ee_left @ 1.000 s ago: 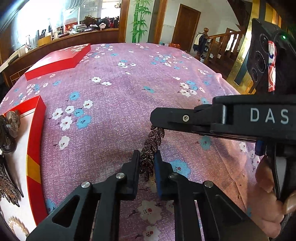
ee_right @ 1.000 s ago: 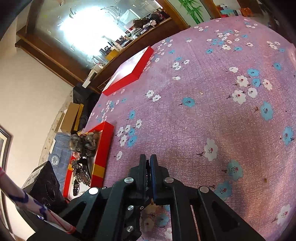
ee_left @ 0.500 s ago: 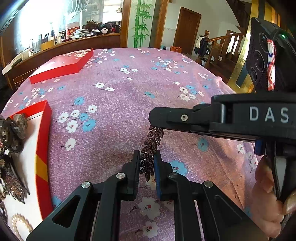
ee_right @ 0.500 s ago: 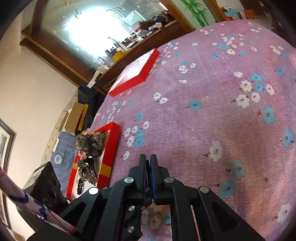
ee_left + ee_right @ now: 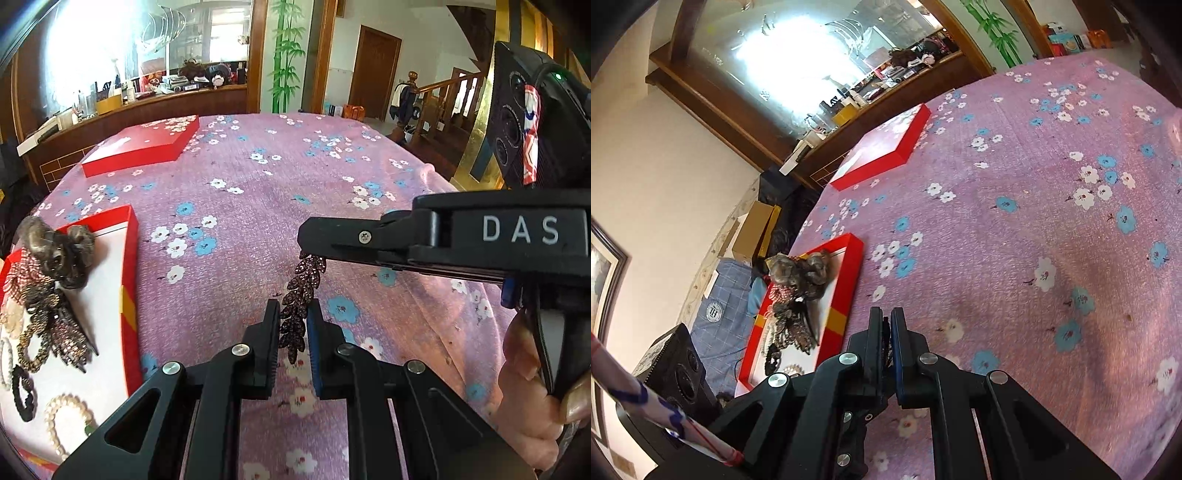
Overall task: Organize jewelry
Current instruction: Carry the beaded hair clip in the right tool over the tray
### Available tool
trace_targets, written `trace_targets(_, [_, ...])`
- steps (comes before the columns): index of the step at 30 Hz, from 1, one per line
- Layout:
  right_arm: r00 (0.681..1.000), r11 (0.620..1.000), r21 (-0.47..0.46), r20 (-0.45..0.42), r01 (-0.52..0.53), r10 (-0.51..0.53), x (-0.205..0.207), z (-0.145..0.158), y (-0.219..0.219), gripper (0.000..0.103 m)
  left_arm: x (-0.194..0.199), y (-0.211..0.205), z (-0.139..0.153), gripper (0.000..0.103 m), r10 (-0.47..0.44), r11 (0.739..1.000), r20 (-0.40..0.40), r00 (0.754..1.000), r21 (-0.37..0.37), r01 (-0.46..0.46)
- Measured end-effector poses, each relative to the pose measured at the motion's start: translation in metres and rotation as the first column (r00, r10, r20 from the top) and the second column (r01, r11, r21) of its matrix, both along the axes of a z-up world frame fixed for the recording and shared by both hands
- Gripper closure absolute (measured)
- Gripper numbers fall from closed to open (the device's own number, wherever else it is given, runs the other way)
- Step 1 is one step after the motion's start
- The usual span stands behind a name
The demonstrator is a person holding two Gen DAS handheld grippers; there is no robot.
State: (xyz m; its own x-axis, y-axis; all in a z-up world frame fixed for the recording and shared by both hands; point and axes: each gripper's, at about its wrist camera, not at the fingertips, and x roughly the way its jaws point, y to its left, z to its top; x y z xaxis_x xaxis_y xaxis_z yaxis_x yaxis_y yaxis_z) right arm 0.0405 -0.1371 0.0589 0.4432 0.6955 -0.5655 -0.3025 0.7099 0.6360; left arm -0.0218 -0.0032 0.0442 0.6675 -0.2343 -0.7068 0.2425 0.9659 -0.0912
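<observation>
The left gripper (image 5: 293,332) is clamped narrow on the lower end of a dark beaded leaf-chain (image 5: 300,299); the right gripper (image 5: 314,247), reaching in from its right, is pinched on the chain's upper end, so the piece hangs above the flowered cloth (image 5: 236,229); seen from the right wrist its jaws look closed, though the chain barely shows there; left of both, the red tray (image 5: 131,280) holds other jewelry.

We rode both wrists, each camera looking forward and down past its own claw, close above the flowered desk (image 5: 240,221). Both views shared the open red box (image 5: 130,273) and the red lid (image 5: 886,155).
</observation>
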Motion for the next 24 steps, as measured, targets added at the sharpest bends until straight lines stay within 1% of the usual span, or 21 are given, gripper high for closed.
trace_targets(6, [1.000, 1.000, -0.015, 0.028, -0.012, 0.013, -0.017, 0.017, 0.009, 0.098, -0.018, 0.009, 0.012, 0.090, 0.008, 1.000, 0.030, 1.000, -0.012, -0.008])
trace_targets(12, [0.998, 0.998, -0.043, 0.051, -0.037, 0.039, -0.032, 0.027, 0.030, 0.098, -0.038, 0.029, 0.021, 0.090, 0.031, 0.999, 0.050, 0.998, -0.030, -0.029])
trace_targets(17, [0.995, 0.995, -0.082, 0.071, -0.065, 0.070, -0.045, 0.036, 0.056, 0.098, -0.052, 0.051, 0.024, 0.089, 0.057, 0.997, 0.064, 0.996, -0.060, -0.053])
trace_targets(24, [0.988, 0.986, -0.118, 0.087, -0.120, 0.130, -0.054, 0.038, 0.100, 0.098, -0.067, 0.093, 0.022, 0.089, 0.118, 0.989, 0.067, 0.991, -0.103, -0.111])
